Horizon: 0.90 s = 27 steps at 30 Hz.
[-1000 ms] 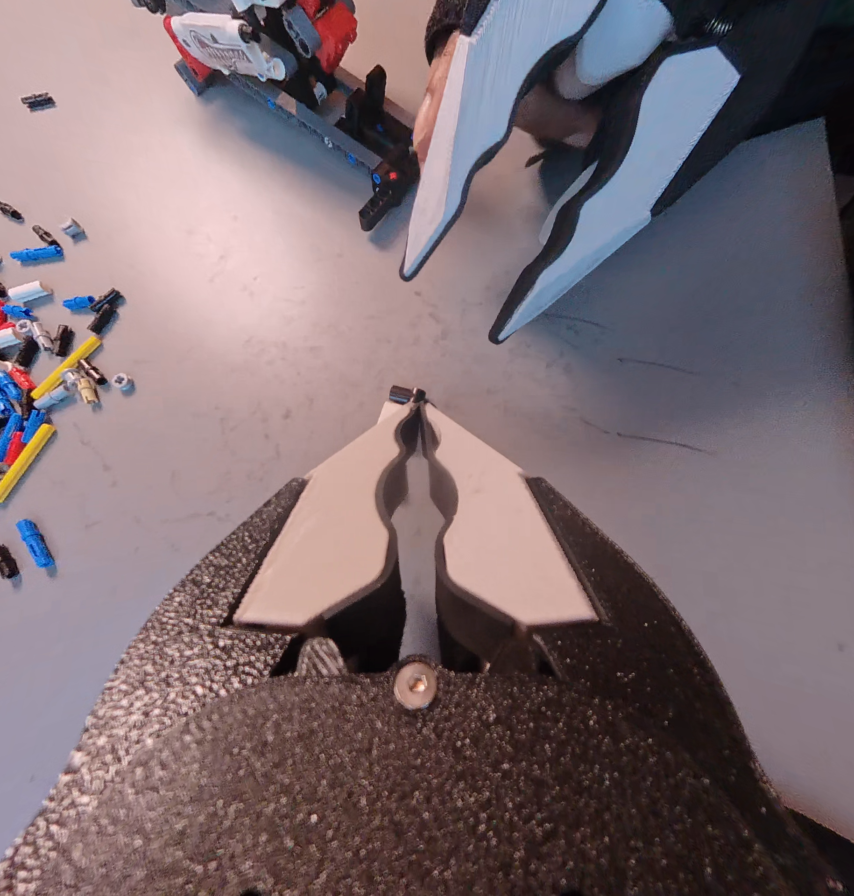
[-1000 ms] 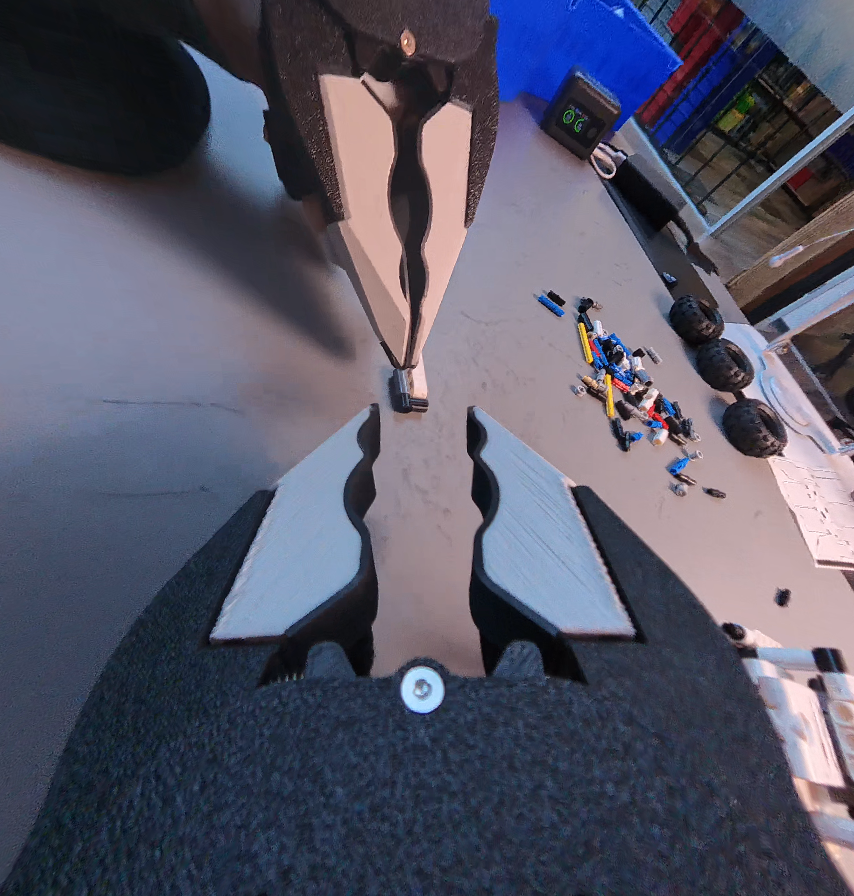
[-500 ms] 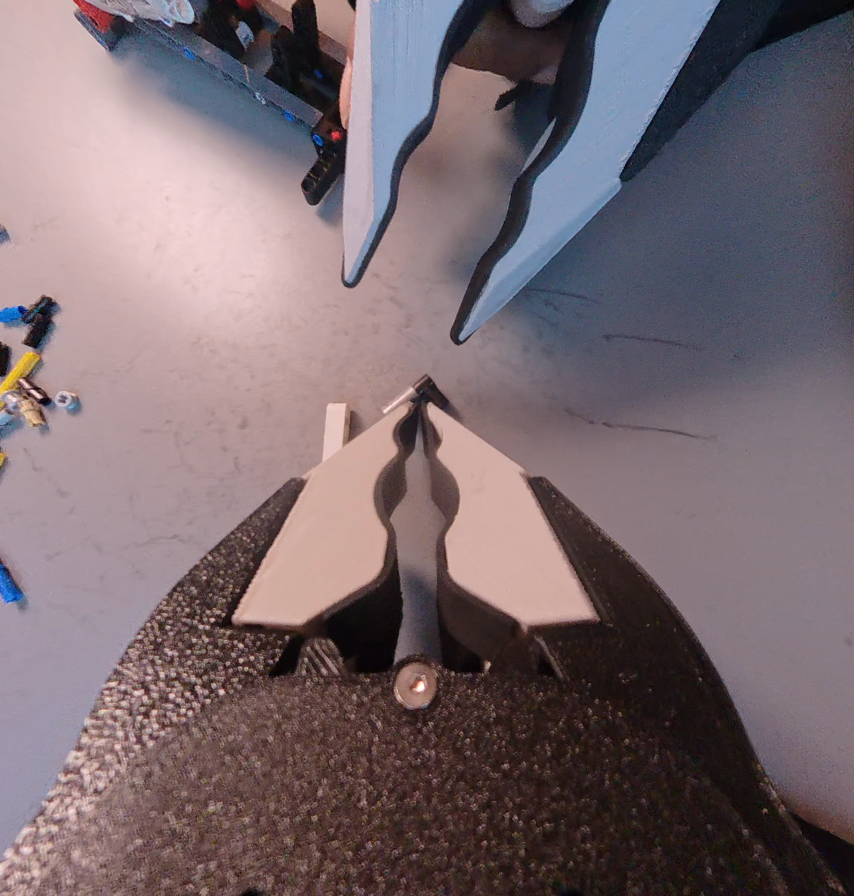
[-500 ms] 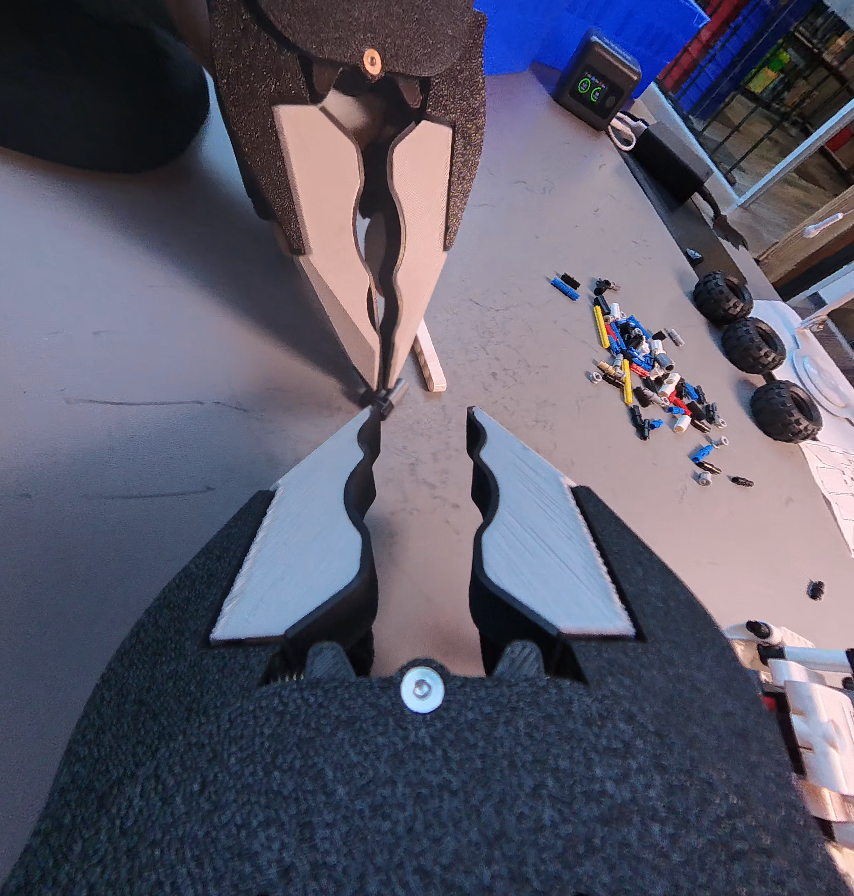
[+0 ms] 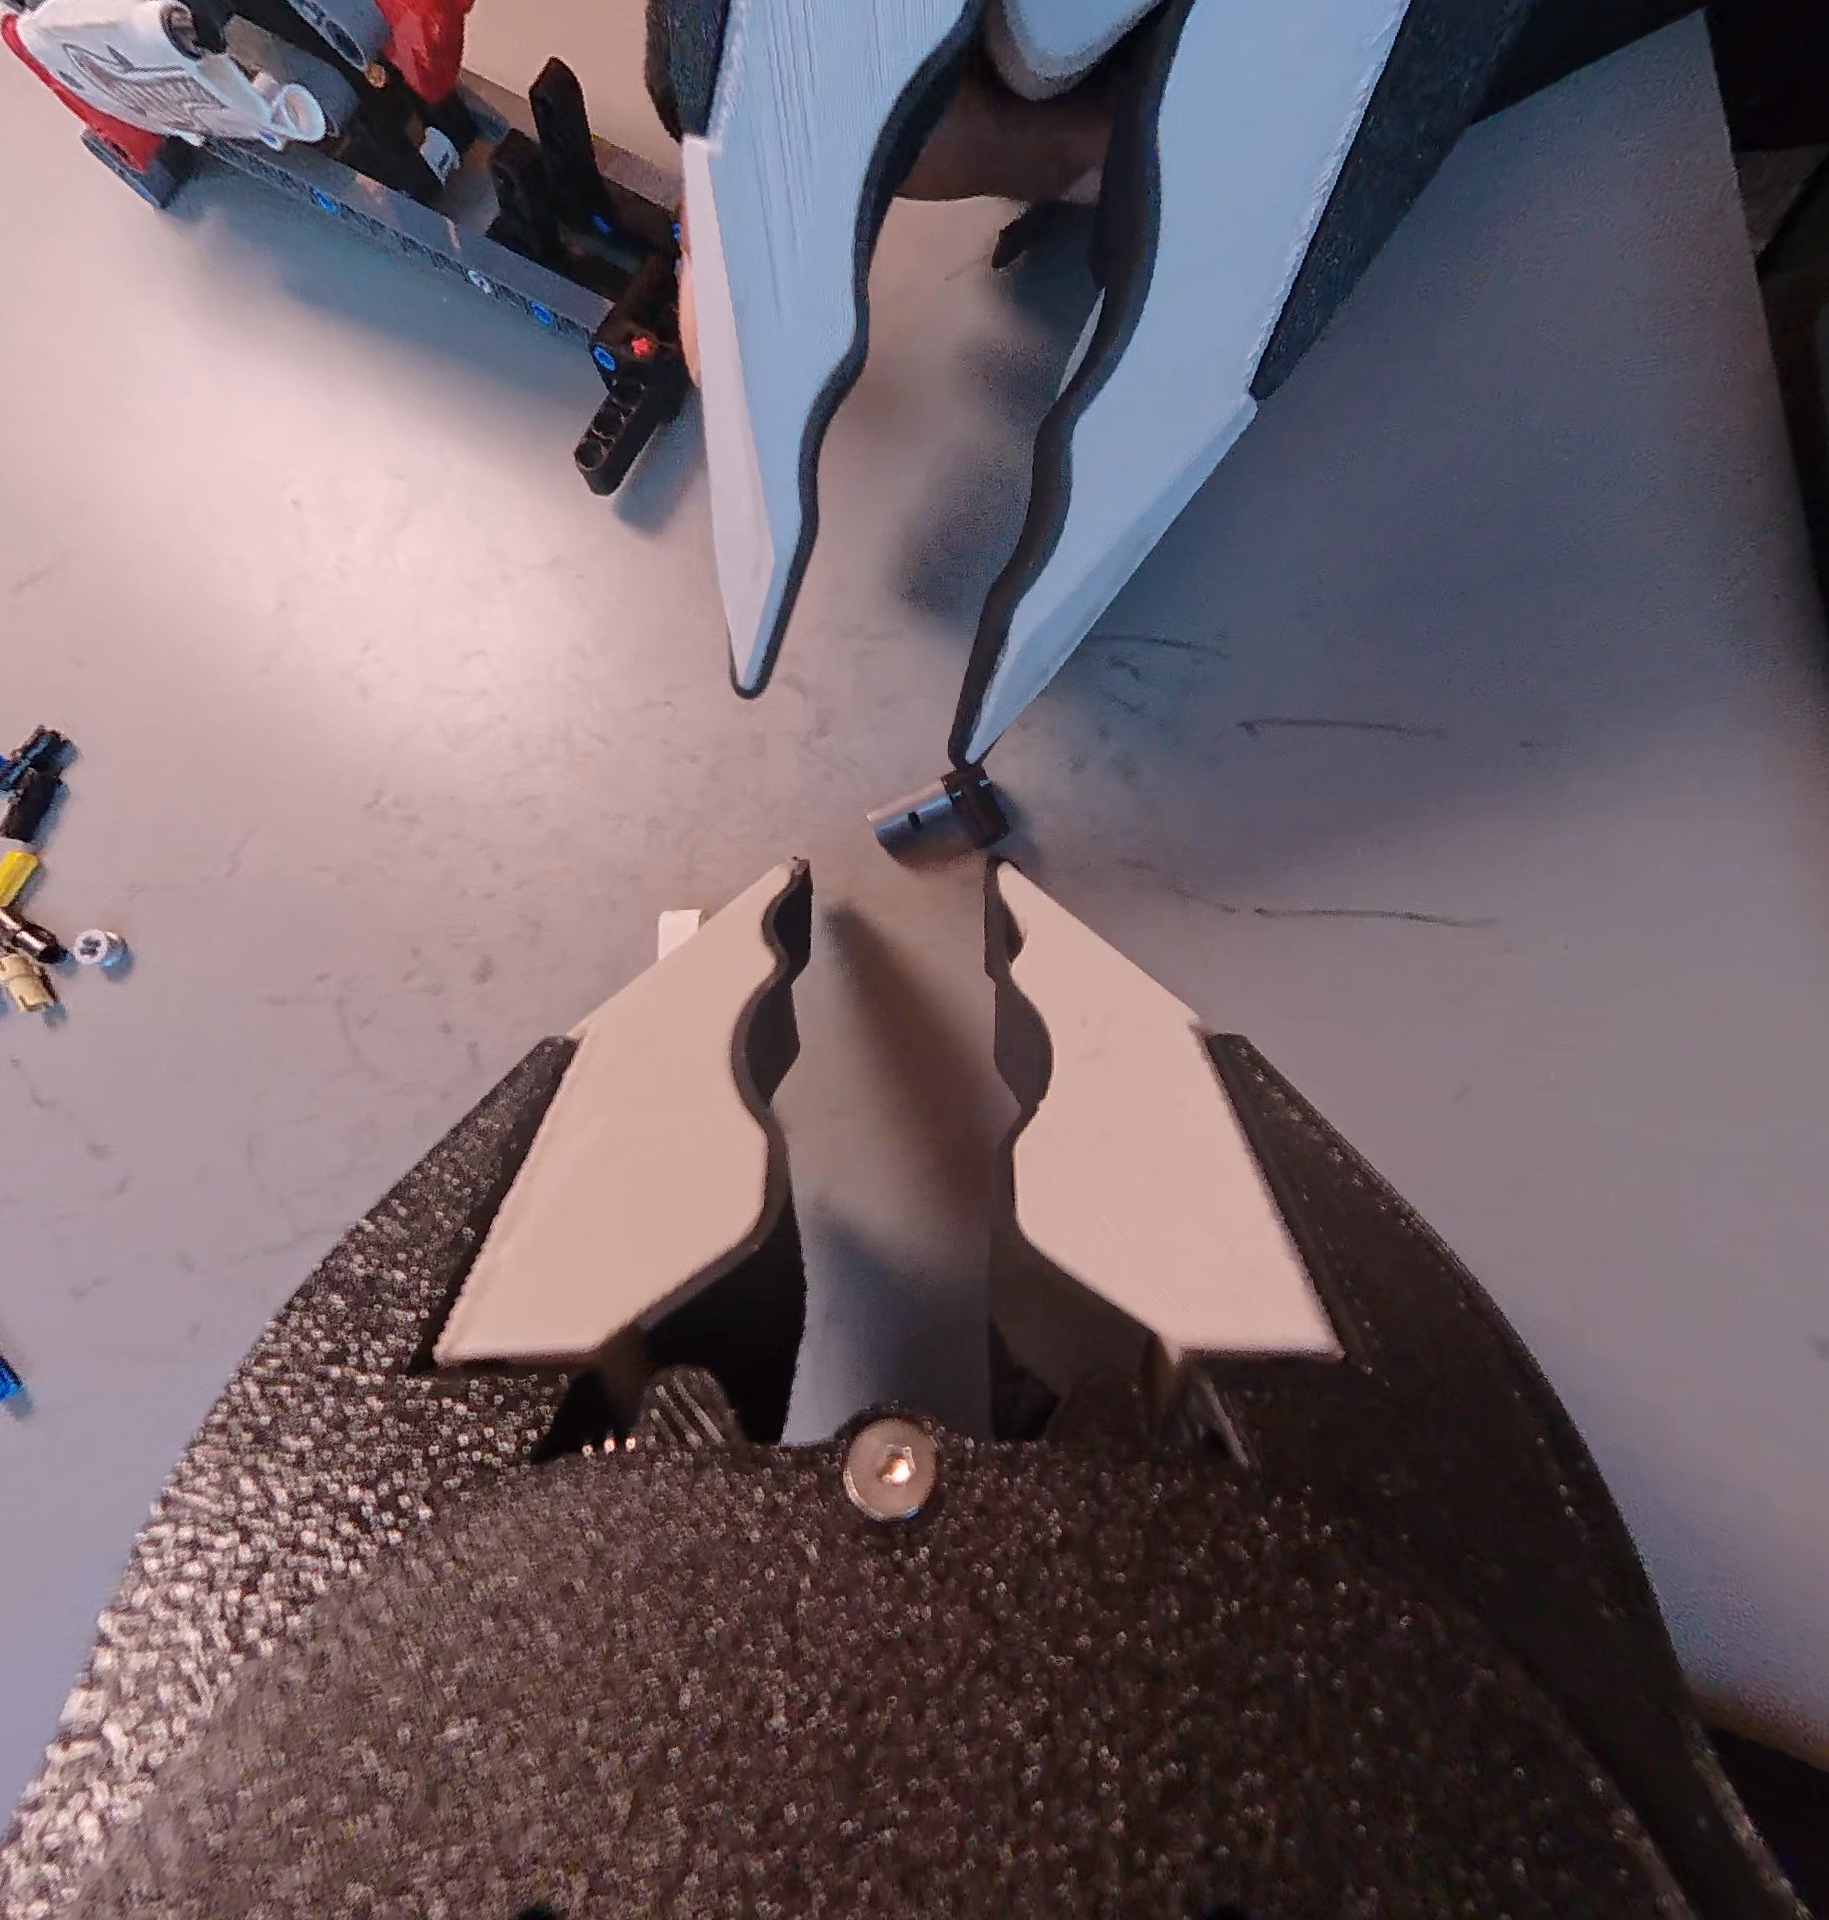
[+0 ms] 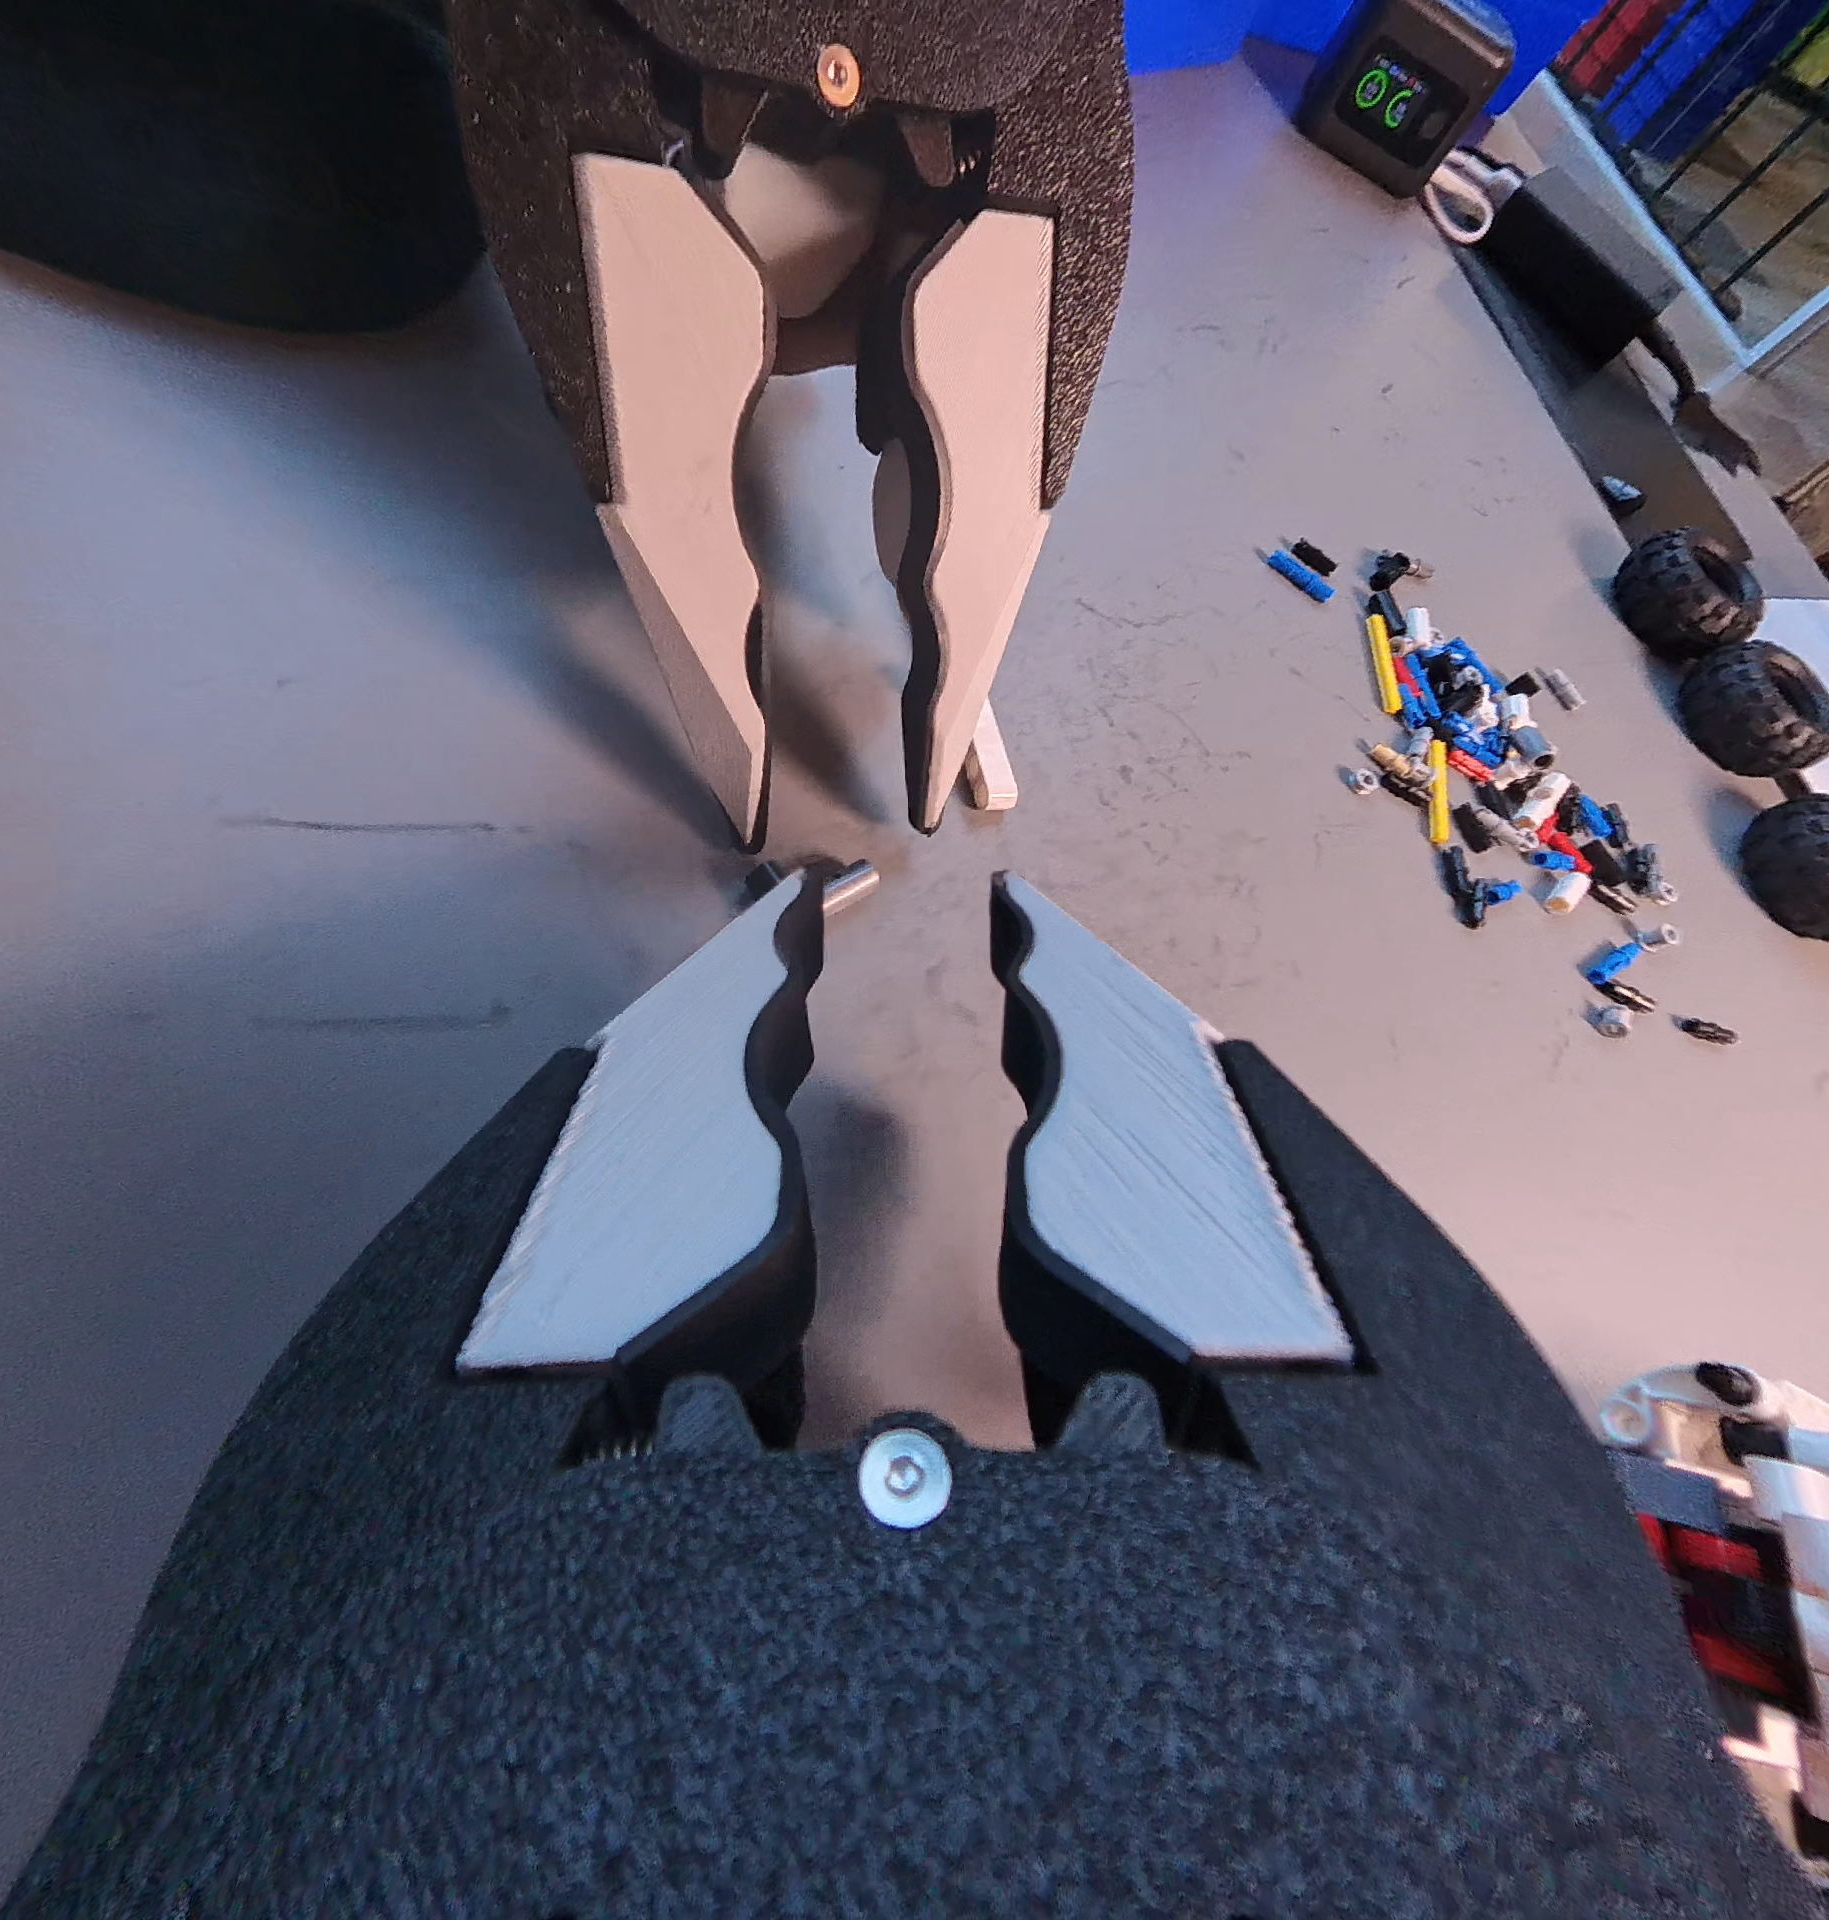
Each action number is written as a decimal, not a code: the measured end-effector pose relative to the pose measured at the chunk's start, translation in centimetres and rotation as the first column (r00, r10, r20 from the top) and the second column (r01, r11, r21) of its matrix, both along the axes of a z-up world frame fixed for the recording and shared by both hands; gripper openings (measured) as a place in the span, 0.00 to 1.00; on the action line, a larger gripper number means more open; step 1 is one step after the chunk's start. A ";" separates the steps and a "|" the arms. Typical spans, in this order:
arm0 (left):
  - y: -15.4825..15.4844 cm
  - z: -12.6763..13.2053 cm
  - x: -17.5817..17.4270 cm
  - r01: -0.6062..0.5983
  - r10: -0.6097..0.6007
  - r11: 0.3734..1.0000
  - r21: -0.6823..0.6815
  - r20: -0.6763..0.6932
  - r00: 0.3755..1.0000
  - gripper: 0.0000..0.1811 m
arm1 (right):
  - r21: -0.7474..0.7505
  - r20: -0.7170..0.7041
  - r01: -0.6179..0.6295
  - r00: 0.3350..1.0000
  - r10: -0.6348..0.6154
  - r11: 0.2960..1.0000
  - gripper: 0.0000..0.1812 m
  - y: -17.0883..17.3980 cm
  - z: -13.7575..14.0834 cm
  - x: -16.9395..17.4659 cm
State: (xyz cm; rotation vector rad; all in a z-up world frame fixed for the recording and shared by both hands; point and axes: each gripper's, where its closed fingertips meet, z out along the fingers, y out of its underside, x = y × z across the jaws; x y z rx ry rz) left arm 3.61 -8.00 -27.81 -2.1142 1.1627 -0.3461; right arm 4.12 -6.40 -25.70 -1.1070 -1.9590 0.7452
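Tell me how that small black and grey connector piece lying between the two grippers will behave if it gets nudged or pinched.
The connector piece looks like hard moulded plastic, so probably stiff and very light. Its grey end is round, so a nudge may roll or spin it on the smooth table. Being tiny, it could squirt out from the right gripper pinching off-centre.

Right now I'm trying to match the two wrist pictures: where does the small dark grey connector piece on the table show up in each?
Left wrist view: connector lies on the table just past the left claw, at the tip of the right claw's finger.
Right wrist view: connector peeks out behind the right claw's own left fingertip, partly hidden.
Shared landmark: the white bar beside the left claw.
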 end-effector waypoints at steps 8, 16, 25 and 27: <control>0.7 0.4 1.5 0.095 -0.096 0.994 0.048 0.012 0.995 0.19 | -0.127 0.065 -0.057 0.996 0.066 0.990 0.19 -0.7 0.5 1.0; -0.1 -0.2 1.9 0.121 -0.121 0.993 -0.016 0.011 0.993 0.09 | -0.156 0.073 -0.058 0.995 0.070 0.986 0.20 -0.6 0.7 1.6; 0.8 1.7 1.5 0.043 -0.045 0.997 0.058 0.040 0.998 0.09 | -0.175 0.011 -0.007 1.000 0.010 0.985 0.16 0.4 1.7 1.2; 1.1 2.4 1.7 0.032 -0.034 0.994 0.101 0.021 0.999 0.09 | -0.208 0.003 -0.001 1.000 0.001 0.978 0.15 0.4 2.0 1.0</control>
